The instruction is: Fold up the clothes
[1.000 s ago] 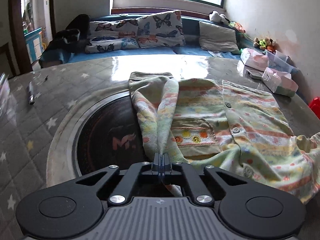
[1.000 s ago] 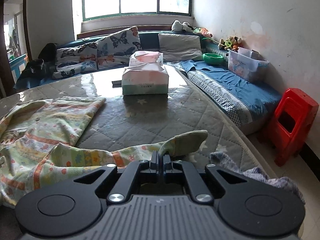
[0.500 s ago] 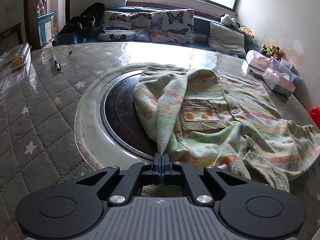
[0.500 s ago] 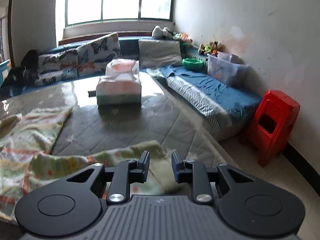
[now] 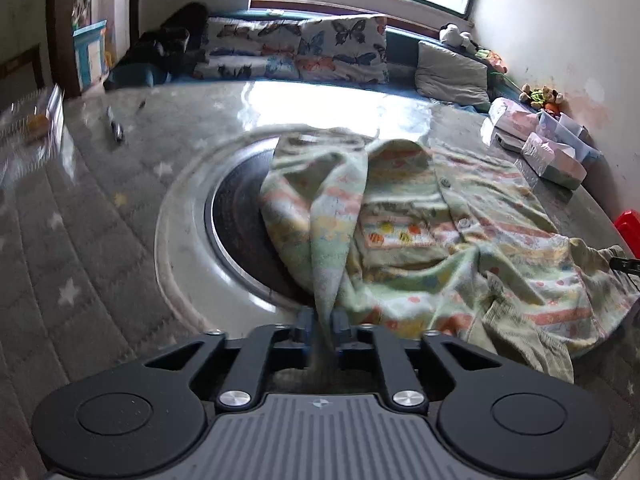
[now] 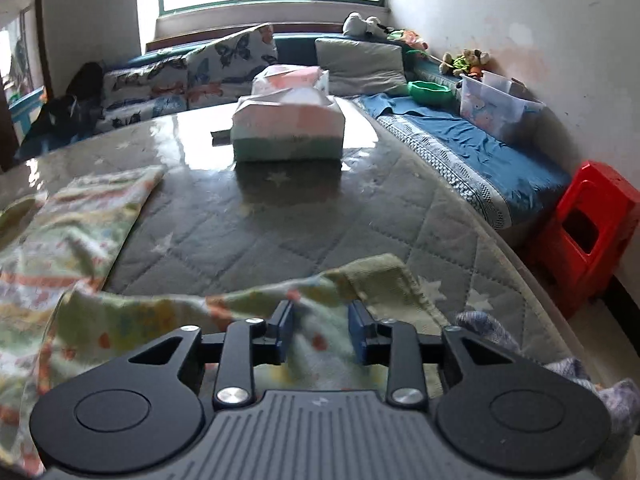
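We have the shirt [image 5: 460,232] spread on the table [image 5: 100,240], long axis running left-right between the hands, body ahead-right of the left gripper [image 5: 322,326]. Left jaws are narrow with a sleeve [image 5: 332,216] running taut between them; we can't tell if they still pinch. Right gripper [image 6: 320,334] is wide open over the other sleeve [image 6: 360,280], holding nothing.
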`<state>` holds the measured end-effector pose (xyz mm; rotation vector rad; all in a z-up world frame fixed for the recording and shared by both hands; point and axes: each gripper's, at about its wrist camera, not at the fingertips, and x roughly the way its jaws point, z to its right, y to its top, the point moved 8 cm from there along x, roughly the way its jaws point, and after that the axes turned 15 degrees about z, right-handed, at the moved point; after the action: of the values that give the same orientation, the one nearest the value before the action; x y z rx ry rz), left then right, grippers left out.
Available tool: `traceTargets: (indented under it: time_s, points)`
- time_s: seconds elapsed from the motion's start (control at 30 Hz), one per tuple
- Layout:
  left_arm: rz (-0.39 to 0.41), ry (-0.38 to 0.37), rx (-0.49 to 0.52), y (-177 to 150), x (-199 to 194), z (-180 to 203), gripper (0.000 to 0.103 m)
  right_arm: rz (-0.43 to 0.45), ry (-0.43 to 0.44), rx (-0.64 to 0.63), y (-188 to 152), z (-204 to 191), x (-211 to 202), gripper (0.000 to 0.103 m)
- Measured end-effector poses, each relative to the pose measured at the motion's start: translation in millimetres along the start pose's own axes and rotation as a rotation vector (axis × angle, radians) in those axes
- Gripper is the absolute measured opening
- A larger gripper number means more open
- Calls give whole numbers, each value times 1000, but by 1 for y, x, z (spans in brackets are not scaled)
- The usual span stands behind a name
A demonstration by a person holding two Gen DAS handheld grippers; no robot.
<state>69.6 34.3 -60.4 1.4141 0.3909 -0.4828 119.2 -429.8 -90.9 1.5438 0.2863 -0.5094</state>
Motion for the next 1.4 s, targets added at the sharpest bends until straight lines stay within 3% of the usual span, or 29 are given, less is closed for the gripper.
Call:
traceTargets:
  time_s: [0.07, 0.2, 0.47, 0.67, 0.73, 0.8, 0.87, 1.17, 1.33, 1.4]
  points:
    - [28, 9, 21, 11, 2, 4, 43, 3, -4, 8, 2, 2, 5, 32]
    - [81, 10, 68, 36, 19, 18, 47, 5, -8, 1, 1, 2, 5, 33]
    - [111, 13, 237, 57, 88, 56, 47, 8, -2, 18, 1, 2, 5, 37]
    - [78, 36, 302, 53, 130, 65, 46, 13, 2, 22, 1, 0, 5, 43]
    - [74, 53, 304, 52, 137, 61, 31, 13, 2, 22, 1, 0, 5, 43]
    - [69, 62, 267, 53, 137, 51, 10, 13, 4, 25, 1, 0, 5, 43]
    - [69, 68, 213, 56, 132, 37, 5, 14, 5, 26, 1, 0, 5, 43]
    - [208, 211, -3, 79, 57, -43, 1, 18, -1, 21, 1, -1, 5, 44]
    - [223, 339, -113, 57, 8, -98, 1, 19, -6, 19, 1, -2, 5, 45]
    - [193, 374, -159, 38, -6, -117, 3, 18, -8, 19, 1, -3, 5, 46]
